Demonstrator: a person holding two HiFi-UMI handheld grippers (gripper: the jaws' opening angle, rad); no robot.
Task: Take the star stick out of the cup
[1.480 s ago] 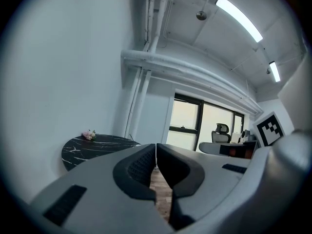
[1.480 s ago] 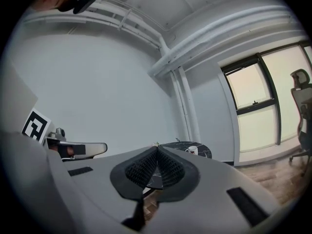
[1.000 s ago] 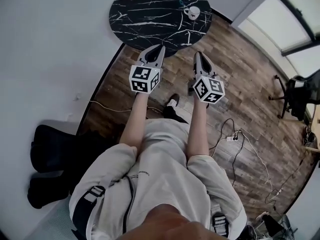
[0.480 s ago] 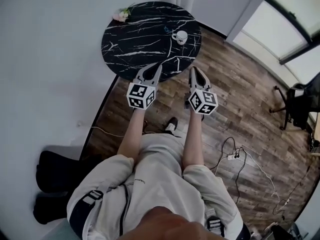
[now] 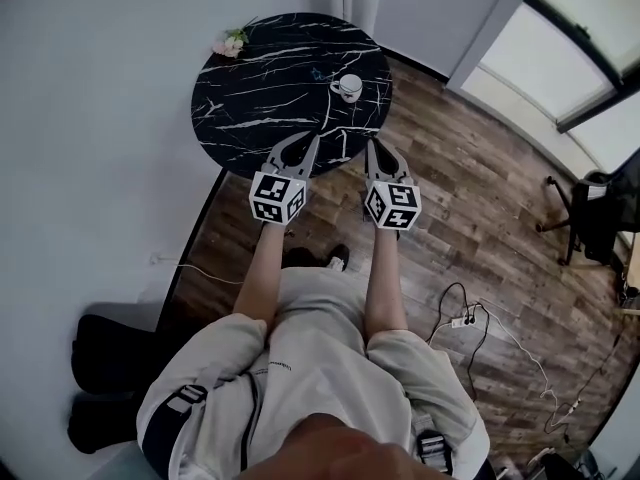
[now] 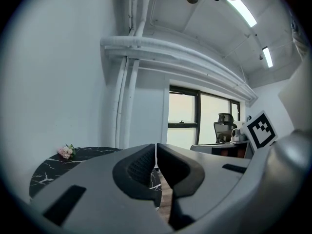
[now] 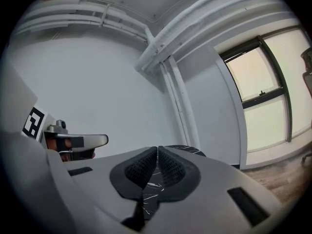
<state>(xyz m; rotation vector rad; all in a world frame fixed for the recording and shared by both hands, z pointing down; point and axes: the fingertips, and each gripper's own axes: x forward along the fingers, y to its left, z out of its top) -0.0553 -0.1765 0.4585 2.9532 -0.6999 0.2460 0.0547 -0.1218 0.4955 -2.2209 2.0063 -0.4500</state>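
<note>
Where the round black marble table (image 5: 250, 98) stands against the wall, a white cup (image 5: 348, 88) is seen on its right part, upright, with its handle turned to the right. The cup's contents cannot be made out at this size. The star stick cannot be told apart with certainty; only a thin bluish streak (image 5: 318, 71) is noted just beside the cup, on its far left, and whether it rests in the cup or on the marble cannot be told. A small bunch of pink flowers (image 5: 232, 41) lies at the table's far left rim, well apart from the cup.

The left gripper (image 5: 312, 140) is held over the table's near rim, its jaws pressed together with nothing between them. The right gripper (image 5: 372, 146) is held just beside it, also at the near rim, its jaws likewise closed on nothing. Bare marble lies between both grippers and the cup.

Wood plank floor (image 5: 480, 218) surrounds the table. Cables with a power strip (image 5: 465, 320) lie on it to the right, an office chair (image 5: 595, 208) stands at the right edge, and a black bag (image 5: 110, 368) lies at the lower left.
</note>
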